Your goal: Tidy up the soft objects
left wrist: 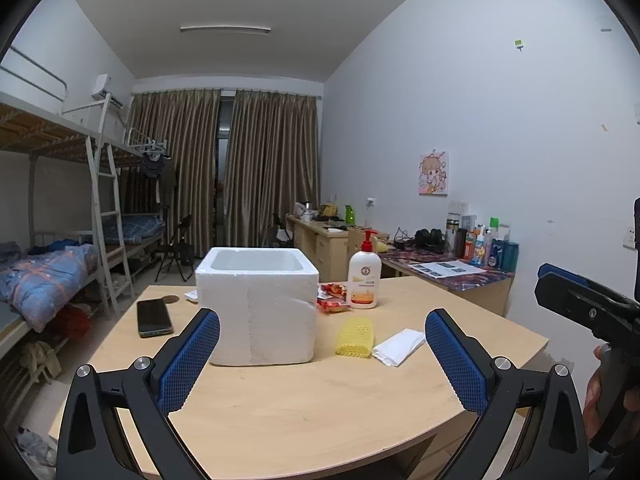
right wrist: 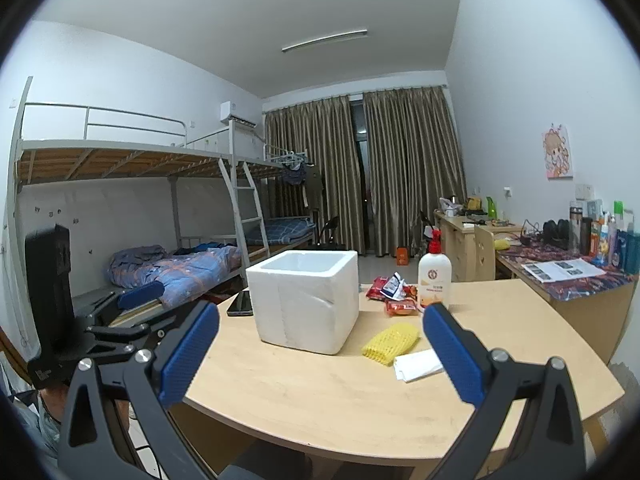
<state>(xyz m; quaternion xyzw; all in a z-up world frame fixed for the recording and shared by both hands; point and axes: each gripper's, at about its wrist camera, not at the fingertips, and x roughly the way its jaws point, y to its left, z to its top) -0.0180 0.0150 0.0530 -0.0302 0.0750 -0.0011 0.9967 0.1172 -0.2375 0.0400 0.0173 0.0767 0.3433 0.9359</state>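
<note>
Left wrist view: left gripper (left wrist: 322, 360) hangs over the near edge of the wooden table (left wrist: 320, 408), blue fingers (left wrist: 188, 364) spread wide with nothing between them.
Foam box, left view: white foam box (left wrist: 260, 304) sits mid-table, open top, looks empty from what I can see of the inside.
Soft stuff, left view: yellow foam net (left wrist: 356, 338) lies right of the box, near it but not touching; white folded tissue (left wrist: 398, 346) is just beside the net on its right.
Only here: whole phone (left wrist: 153, 317) lying flat to the left of the box, plus a round hole (left wrist: 173, 299) in the tabletop behind it. The other gripper pokes in at the right edge with a hand (left wrist: 600, 396) on its handle.
Right wrist view: right gripper (right wrist: 320, 356) is also wide apart and holding nothing, over the near table edge.
Only here: red snack packets (right wrist: 394, 294) show clearly, bunched between the box and the lotion pump bottle (right wrist: 434, 276); the phone is half hidden behind the box's left corner.
Edges: the tissue sits closest to the near right side, net's near end right at it.
Open room: the whole near strip of table is bare, and the right end past the tissue too.
</note>
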